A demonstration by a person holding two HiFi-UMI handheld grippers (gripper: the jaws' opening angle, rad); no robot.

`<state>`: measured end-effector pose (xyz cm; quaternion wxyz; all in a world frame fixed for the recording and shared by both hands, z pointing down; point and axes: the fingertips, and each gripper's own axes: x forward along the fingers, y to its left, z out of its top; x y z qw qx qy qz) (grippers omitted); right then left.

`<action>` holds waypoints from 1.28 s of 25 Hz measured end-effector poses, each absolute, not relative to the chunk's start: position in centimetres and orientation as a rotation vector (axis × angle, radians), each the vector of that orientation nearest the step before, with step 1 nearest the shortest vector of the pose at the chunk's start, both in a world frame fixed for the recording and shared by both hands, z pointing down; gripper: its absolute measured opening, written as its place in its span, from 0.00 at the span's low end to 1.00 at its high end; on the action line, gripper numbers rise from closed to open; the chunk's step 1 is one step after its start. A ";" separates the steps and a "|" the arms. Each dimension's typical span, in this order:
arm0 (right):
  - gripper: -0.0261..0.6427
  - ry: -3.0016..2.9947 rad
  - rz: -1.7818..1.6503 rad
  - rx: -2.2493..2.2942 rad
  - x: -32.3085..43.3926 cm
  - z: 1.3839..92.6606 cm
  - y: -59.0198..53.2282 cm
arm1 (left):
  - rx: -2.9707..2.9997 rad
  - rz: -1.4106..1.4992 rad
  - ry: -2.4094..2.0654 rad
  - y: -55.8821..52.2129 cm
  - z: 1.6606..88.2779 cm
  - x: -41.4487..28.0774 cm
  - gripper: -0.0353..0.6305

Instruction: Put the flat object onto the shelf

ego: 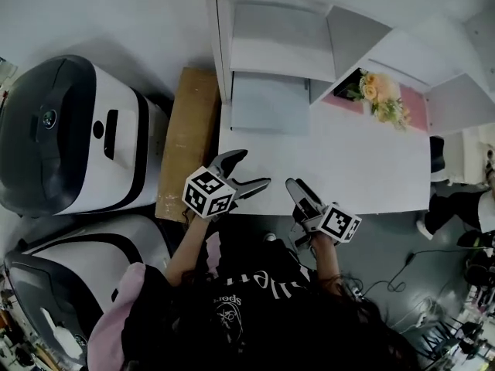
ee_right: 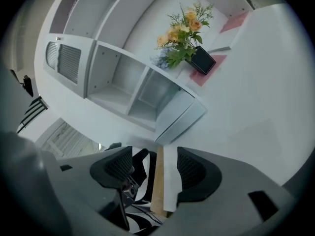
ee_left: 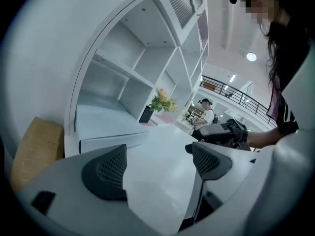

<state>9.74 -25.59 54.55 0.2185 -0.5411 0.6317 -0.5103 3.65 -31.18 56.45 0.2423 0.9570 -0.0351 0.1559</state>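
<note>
One smooth, flat grey-blue board [ego: 263, 103] juts from the boxy white shelf [ego: 278, 22] — in front of the shelf, two tools, left gripper [ego: 254, 168] and right gripper [ego: 298, 188], both gape, empty.

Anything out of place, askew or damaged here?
Only the flat object: it lies partly out of the shelf's lowest left bay, its front part out over the table rather than fully inside. Nothing looks spilled or damaged. The left gripper and right gripper are both open and empty.
</note>
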 end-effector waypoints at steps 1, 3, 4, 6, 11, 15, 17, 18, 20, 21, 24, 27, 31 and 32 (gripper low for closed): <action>0.50 1.767 -1.418 -1.499 9.7 54.3 -24.7 | 2.630 0.414 -0.100 -30.6 55.8 3.8 0.70; 0.50 1.808 -1.428 -1.495 9.3 53.8 -22.7 | 2.651 0.407 -0.121 -29.0 54.8 3.8 0.70; 0.50 1.838 -1.425 -1.497 9.2 53.5 -21.8 | 2.659 0.410 -0.139 -28.3 54.4 3.8 0.70; 0.50 1.897 -1.417 -1.517 9.4 53.1 -19.7 | 2.674 0.412 -0.192 -27.0 53.8 3.8 0.70; 0.50 1.988 -1.375 -1.492 9.7 51.9 -14.1 | 2.675 0.333 -0.288 -22.3 51.3 3.7 0.70; 0.50 2.062 -1.309 -1.522 10.3 51.6 -9.5 | 2.665 0.291 -0.327 -16.8 49.9 3.6 0.70; 0.50 2.087 -1.288 -1.503 10.1 50.8 -7.4 | 2.656 0.272 -0.346 -14.1 49.6 3.6 0.70; 0.50 2.100 -1.281 -1.489 9.9 50.5 -6.5 | 2.652 0.265 -0.356 -12.9 49.6 3.5 0.70; 0.50 2.120 -1.271 -1.470 9.7 50.2 -4.4 | 2.641 0.252 -0.376 -10.5 49.5 3.3 0.70; 0.50 2.127 -1.266 -1.468 9.6 50.1 -3.4 | 2.633 0.242 -0.386 -9.4 49.5 3.2 0.70; 0.45 2.139 -1.242 -1.489 9.8 50.0 -0.9 | 2.601 0.194 -0.402 -6.4 49.2 3.3 0.70; 0.25 2.138 -1.220 -1.488 9.4 50.2 0.7 | 2.577 0.182 -0.406 -3.9 49.1 2.8 0.70; 0.22 2.154 -1.247 -1.434 8.3 50.9 1.7 | 2.572 0.238 -0.442 -1.8 49.7 1.5 0.70; 0.21 2.153 -1.256 -1.425 8.1 51.0 1.9 | 2.574 0.252 -0.449 -1.4 49.9 1.2 0.70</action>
